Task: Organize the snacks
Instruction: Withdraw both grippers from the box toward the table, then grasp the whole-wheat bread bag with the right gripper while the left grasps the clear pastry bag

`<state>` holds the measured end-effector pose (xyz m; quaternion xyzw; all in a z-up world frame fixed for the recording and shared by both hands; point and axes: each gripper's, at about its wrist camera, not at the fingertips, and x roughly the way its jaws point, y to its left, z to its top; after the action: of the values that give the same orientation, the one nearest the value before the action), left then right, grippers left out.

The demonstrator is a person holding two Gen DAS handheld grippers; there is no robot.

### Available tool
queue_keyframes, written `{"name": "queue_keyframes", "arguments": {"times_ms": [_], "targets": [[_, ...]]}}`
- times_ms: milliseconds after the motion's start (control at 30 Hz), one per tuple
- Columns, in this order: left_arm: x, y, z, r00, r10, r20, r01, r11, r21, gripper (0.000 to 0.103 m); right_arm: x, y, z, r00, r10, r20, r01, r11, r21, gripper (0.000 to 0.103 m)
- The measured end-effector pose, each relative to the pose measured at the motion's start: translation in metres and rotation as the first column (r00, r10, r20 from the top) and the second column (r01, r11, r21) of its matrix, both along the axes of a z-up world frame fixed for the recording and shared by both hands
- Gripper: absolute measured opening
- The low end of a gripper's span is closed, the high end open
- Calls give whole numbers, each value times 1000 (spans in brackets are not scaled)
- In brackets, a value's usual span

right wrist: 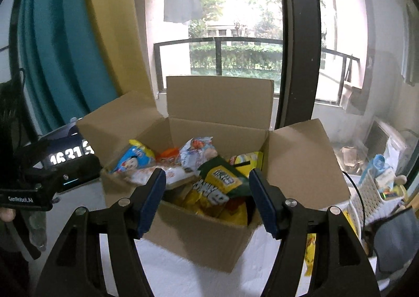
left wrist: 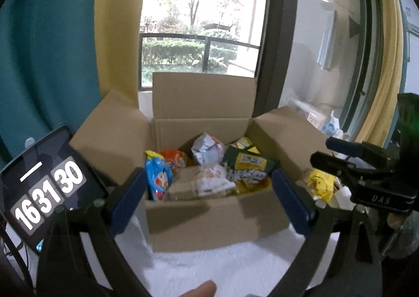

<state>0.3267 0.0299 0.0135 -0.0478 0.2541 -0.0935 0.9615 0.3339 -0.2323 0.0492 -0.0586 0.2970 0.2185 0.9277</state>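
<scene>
An open cardboard box [left wrist: 217, 223] stands on a white cloth, flaps spread. Inside lie a blue bag [left wrist: 157, 179], an orange bag [left wrist: 175, 161], a crumpled white pack [left wrist: 207, 150] and a green-and-yellow bag [left wrist: 248, 166]. My left gripper [left wrist: 209, 202] hangs open and empty in front of the box's near wall. In the right wrist view the same box [right wrist: 209, 239] shows the green-and-yellow bag [right wrist: 222, 181] on top. My right gripper [right wrist: 208, 200] is open over the near rim, holding nothing. A yellow pack [left wrist: 320, 184] lies outside the box on its right.
A tablet showing a clock [left wrist: 44, 187] leans left of the box. A white basket [right wrist: 371, 192] with packs stands at the right. A window and balcony rail lie behind, with teal and yellow curtains on the left. A fingertip [left wrist: 201, 289] shows at the bottom edge.
</scene>
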Motion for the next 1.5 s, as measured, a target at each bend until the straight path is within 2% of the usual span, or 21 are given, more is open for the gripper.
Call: {"name": "queue_keyframes", "arguments": {"times_ms": [333, 767, 1200, 1500], "targets": [[-60, -7, 3, 1000, -16, 9, 16, 1000, -4, 97, -58, -8, 11, 1000, 11, -1, -11, 1000, 15, 69], [-122, -19, -26, 997, -43, -66, 43, 999, -10, 97, -128, -21, 3, 999, 20, -32, -19, 999, 33, 69], [-172, -36, -74, 982, -76, -175, 72, 997, -26, 97, -185, -43, -36, 991, 6, -136, -1, 999, 37, 70], [-201, -32, -110, 963, -68, -261, 55, 997, -56, 97, -210, -49, -79, 966, -3, -257, 12, 999, 33, 81]]}}
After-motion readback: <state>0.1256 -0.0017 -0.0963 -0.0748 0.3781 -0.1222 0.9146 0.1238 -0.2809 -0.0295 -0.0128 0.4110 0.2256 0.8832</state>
